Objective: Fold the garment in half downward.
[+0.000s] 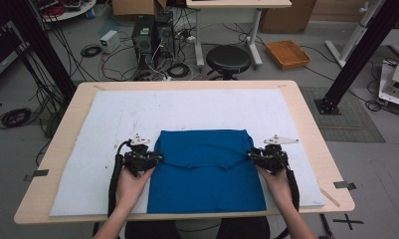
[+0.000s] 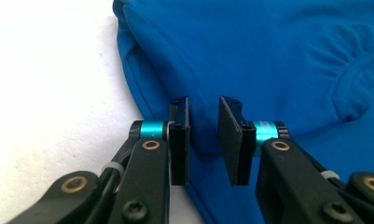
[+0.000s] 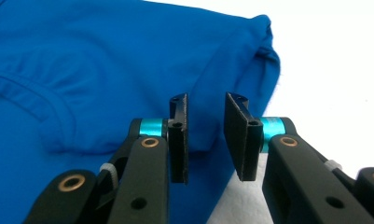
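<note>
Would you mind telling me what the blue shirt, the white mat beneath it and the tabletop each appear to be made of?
The blue shirt looks like thin knit fabric, matte with a faint sheen: it folds softly and puckers at the stitched neckline. The white mat seems a felt-like or foam sheet, matte and slightly speckled, though the exact material is unclear. The tabletop appears to be light wood or wood-look laminate, smooth with a pale grain tone.

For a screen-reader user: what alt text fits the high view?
A person's two hand-held grippers, left and right, meet the side edges of a folded blue garment lying on a white mat over a wooden table.
</note>
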